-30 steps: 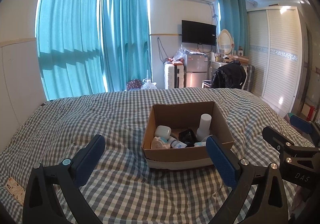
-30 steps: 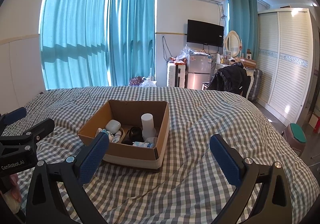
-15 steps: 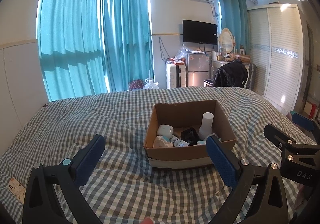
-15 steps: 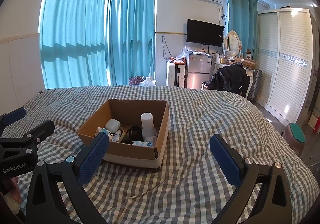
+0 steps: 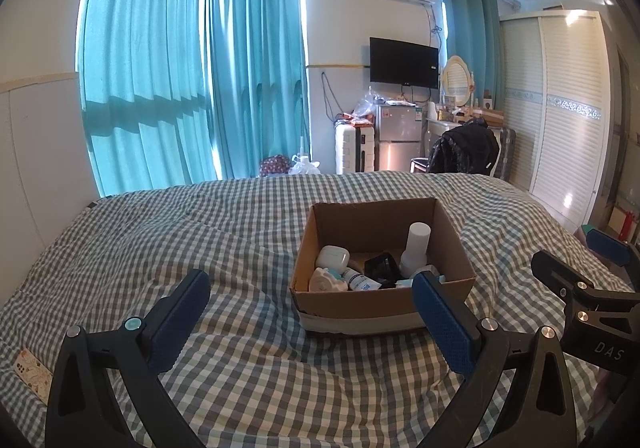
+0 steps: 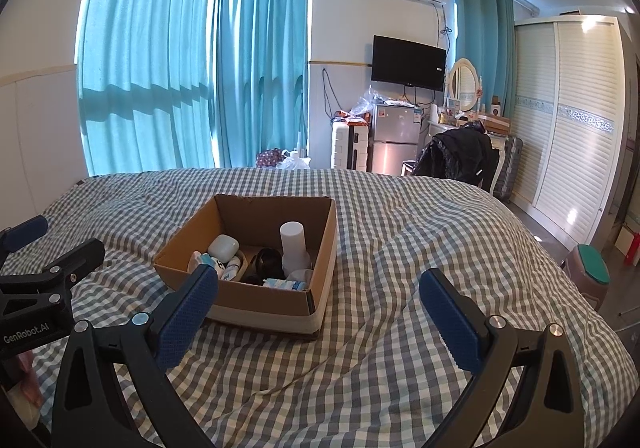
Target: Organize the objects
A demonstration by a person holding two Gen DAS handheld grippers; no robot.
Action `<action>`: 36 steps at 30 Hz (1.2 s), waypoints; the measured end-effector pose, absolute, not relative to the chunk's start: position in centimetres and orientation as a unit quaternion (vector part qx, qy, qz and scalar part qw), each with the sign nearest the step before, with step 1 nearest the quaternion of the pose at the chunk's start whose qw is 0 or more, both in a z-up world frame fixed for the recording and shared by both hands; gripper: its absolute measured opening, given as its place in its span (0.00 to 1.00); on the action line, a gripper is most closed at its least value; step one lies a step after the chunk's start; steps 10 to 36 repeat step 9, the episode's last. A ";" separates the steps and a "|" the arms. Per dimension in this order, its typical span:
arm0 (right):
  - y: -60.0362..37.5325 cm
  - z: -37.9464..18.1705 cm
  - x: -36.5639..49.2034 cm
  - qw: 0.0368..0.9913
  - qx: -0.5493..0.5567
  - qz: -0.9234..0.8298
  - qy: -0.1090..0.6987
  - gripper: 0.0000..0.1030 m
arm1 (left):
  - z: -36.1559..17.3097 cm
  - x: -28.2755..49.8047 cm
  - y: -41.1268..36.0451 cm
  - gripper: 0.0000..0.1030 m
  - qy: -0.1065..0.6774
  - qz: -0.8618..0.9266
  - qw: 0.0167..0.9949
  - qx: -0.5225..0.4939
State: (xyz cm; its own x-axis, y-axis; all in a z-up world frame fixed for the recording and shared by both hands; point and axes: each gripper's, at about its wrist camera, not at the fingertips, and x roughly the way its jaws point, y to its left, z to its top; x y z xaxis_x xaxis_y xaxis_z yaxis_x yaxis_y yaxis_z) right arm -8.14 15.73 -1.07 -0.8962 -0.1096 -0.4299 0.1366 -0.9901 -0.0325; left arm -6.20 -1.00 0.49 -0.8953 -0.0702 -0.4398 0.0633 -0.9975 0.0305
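An open cardboard box sits on the checked bed cover; it also shows in the right wrist view. Inside it are a white bottle, a white earbud case, a black object and small tubes. My left gripper is open and empty, held in front of the box. My right gripper is open and empty, in front of the box's right side. Each gripper shows at the edge of the other's view.
The bed fills the foreground. A small patterned card lies at its left edge. Beyond the bed stand teal curtains, a white suitcase, a small fridge, a chair with a black jacket and a wardrobe. A green-topped stool stands at right.
Both grippers have pulled slightly back and up from the box. Both stay open. The box and its contents have not moved.
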 end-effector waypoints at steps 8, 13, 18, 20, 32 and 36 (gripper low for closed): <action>15.6 -1.1 -8.3 0.062 0.222 -0.973 0.031 0.98 | 0.3 -6.1 -1.0 1.00 -0.010 -0.974 0.037 0.225; 15.6 -1.1 -8.3 0.062 0.222 -0.973 0.031 0.98 | 0.3 -6.1 -1.0 1.00 -0.011 -0.974 0.038 0.224; 15.6 -1.1 -8.3 0.062 0.222 -0.973 0.031 0.98 | 0.3 -6.1 -1.0 1.00 -0.011 -0.974 0.038 0.224; 15.6 -1.1 -8.3 0.062 0.222 -0.973 0.031 0.98 | 0.3 -6.1 -1.0 1.00 -0.011 -0.974 0.038 0.224; 15.6 -1.1 -8.3 0.062 0.222 -0.973 0.031 0.98 | 0.3 -6.1 -1.0 1.00 -0.011 -0.974 0.038 0.224; 15.6 -1.1 -8.3 0.062 0.222 -0.973 0.031 0.98 | 0.3 -6.1 -1.0 1.00 -0.011 -0.974 0.038 0.224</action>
